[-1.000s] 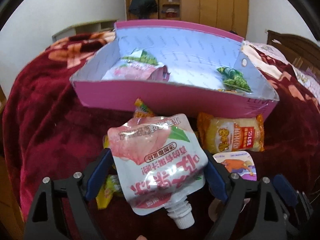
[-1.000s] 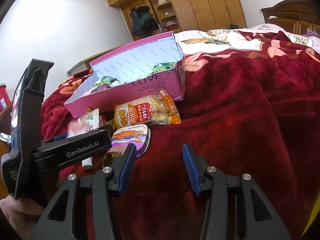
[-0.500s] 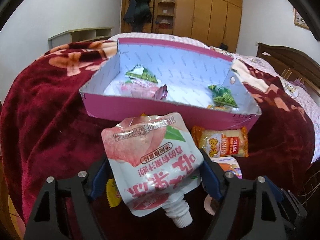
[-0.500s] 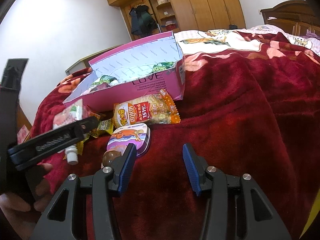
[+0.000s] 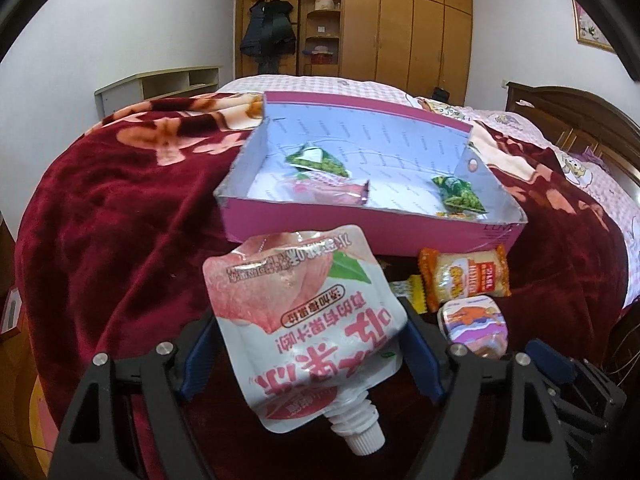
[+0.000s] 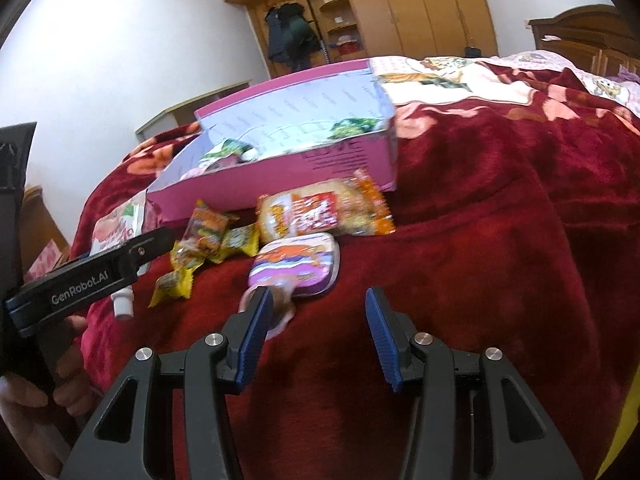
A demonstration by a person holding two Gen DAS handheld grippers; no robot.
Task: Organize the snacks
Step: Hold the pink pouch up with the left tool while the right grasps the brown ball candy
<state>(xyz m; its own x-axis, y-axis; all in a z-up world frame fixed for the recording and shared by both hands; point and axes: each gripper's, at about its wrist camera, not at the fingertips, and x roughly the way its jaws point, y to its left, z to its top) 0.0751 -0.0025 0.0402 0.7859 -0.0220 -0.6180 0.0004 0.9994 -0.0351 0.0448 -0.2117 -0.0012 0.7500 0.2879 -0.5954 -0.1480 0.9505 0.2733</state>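
Observation:
My left gripper (image 5: 308,344) is shut on a pink peach drink pouch (image 5: 304,320), cap toward me, held above the bed short of the pink box (image 5: 360,232). The box holds two green packets (image 5: 316,160) and another pink pouch (image 5: 324,192). My right gripper (image 6: 316,320) is open and empty over the red blanket, just behind a purple tin (image 6: 296,268). An orange cracker pack (image 6: 324,212) and yellow candies (image 6: 204,248) lie in front of the box (image 6: 280,176). The left gripper with the pouch (image 6: 120,228) shows at the left of the right wrist view.
A dark red blanket (image 6: 500,260) covers the bed. The cracker pack (image 5: 464,280) and tin (image 5: 472,320) lie right of the held pouch. A wooden wardrobe (image 5: 400,24) and a low shelf (image 5: 160,88) stand behind the bed. A wooden headboard (image 5: 580,116) is at the right.
My left gripper has risen and drawn back to the left with the pouch, so the box looks smaller and farther. My right gripper has shifted slightly nearer the tin.

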